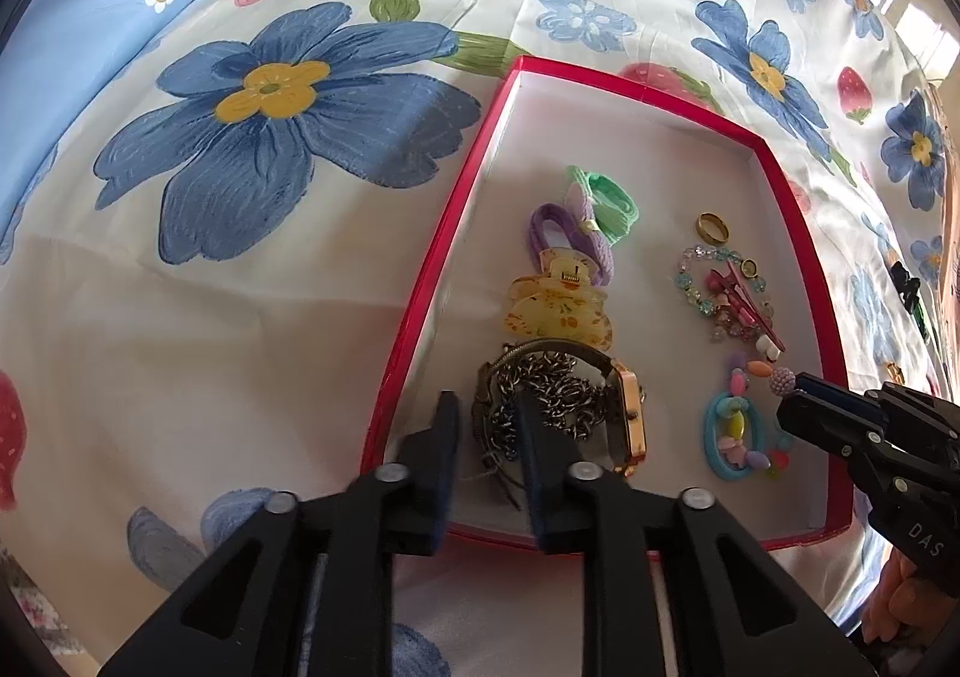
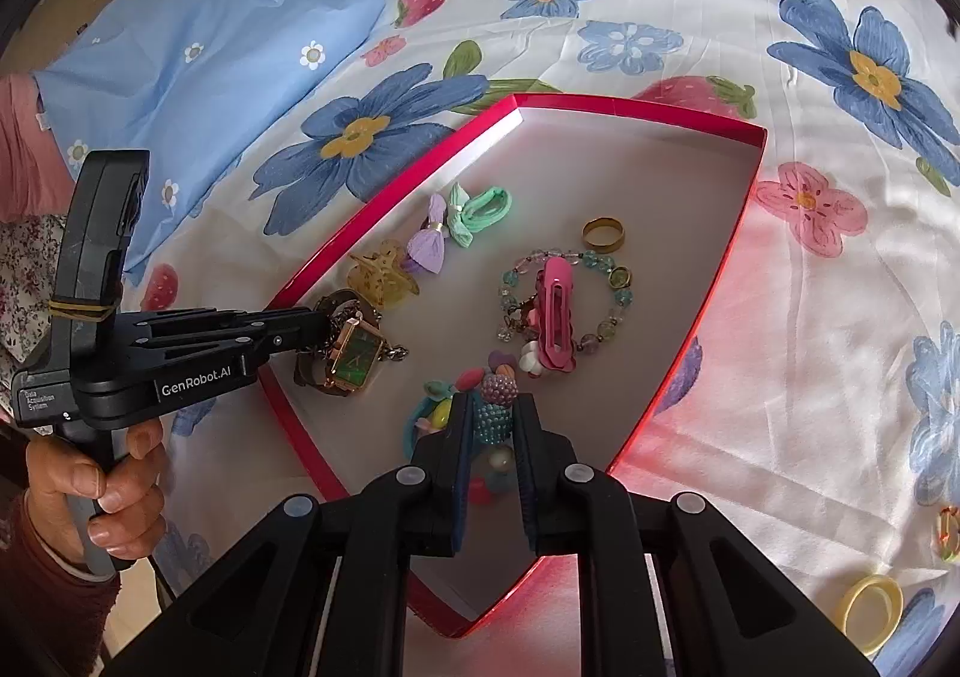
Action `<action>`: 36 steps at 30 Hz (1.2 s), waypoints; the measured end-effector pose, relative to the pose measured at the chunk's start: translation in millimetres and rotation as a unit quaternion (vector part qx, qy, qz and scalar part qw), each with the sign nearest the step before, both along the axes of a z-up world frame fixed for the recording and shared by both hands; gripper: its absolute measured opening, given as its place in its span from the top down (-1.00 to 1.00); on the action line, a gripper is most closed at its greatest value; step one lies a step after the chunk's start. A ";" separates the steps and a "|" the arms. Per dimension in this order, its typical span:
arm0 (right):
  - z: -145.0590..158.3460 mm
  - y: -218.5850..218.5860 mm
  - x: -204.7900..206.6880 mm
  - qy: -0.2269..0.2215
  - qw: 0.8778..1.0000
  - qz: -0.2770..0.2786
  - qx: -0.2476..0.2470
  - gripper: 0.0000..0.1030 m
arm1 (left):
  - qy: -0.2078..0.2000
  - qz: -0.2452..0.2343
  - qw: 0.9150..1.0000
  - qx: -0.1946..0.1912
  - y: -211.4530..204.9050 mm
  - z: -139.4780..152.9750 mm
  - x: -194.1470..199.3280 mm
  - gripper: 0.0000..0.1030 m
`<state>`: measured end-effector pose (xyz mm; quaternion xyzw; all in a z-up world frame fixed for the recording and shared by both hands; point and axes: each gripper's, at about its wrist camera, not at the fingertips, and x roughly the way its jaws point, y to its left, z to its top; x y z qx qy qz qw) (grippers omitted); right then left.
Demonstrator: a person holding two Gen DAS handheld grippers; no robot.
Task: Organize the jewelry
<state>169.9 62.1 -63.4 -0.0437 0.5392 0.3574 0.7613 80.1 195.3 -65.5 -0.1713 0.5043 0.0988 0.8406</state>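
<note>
We are setting pieces down in the red box (image 1: 420, 281): our right gripper (image 2: 492, 419) is clamped narrowly on the beaded bracelet (image 2: 495, 407) low over the box floor, while our left gripper (image 1: 489, 407) stands slightly parted over the watch (image 1: 630, 413) and chain (image 1: 552, 395), gripping neither. We should lower the bracelet beside the blue ring toy (image 1: 735, 437), clear of the pink clip (image 2: 555, 311), before we let go.

Beaded bracelet (image 2: 498, 425) mostly hidden between right jaws; yellow ring (image 2: 867, 611), right of them, partly cut off.
</note>
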 end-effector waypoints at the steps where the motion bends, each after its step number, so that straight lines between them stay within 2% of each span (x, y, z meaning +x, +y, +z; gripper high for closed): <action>1: 0.1 -0.5 0.2 0.002 1.000 -0.001 0.003 0.71 | -0.001 0.000 1.000 0.000 -0.2 0.0 -0.3 0.58; 8: 0.8 -1.8 1.4 0.006 1.000 -0.003 0.008 0.68 | -0.001 0.000 1.000 0.000 -0.8 0.5 -1.5 0.58; 11: 2.0 -3.4 1.7 0.009 1.000 -0.006 0.014 0.56 | 0.001 -0.001 1.000 -0.002 -0.4 1.1 -2.3 0.57; 13: 3.5 -5.3 2.1 0.011 1.000 -0.009 0.021 0.44 | 0.001 0.002 1.000 -0.004 0.2 1.7 -3.8 0.50; 15: 6.8 -7.3 2.1 0.009 0.999 -0.012 0.029 0.38 | -0.005 0.005 1.000 -0.007 0.5 3.8 -7.2 0.30; 17: 9.8 -9.0 1.8 0.006 0.999 -0.014 0.033 0.35 | -0.013 0.005 1.000 -0.011 0.7 6.1 -10.2 0.20; 19: 14.4 -12.1 1.2 0.003 0.999 -0.015 0.049 0.12 | -0.023 0.008 1.000 -0.014 -0.1 11.2 -15.4 0.02; 20: 16.2 -13.8 0.6 0.000 0.998 -0.016 0.054 0.06 | -0.028 0.010 0.999 -0.011 0.2 13.6 -17.9 -0.14; 21: 18.9 -16.5 -0.6 -0.007 0.998 -0.020 0.058 0.01 | -0.040 0.013 0.999 -0.009 -0.1 18.4 -22.4 -0.20; 24: 24.3 -27.3 -2.9 -0.017 0.996 -0.039 0.076 -0.01 | -0.058 0.022 0.998 -0.007 -0.7 26.8 -33.0 -0.39; 29: 31.1 -40.7 -6.2 -0.029 0.993 -0.061 0.100 -0.01 | -0.074 0.033 0.997 -0.005 -5.7 33.8 -49.2 -0.50; 34: 38.2 -50.1 -14.5 -0.042 0.989 -0.074 0.124 -0.28 | -0.083 0.035 0.996 -0.010 -11.4 38.9 -63.0 -0.56; 36: 39.5 -52.1 -18.1 -0.041 0.988 -0.075 0.130 -0.31 | -0.087 0.036 0.996 -0.005 -14.9 41.7 -70.5 -0.63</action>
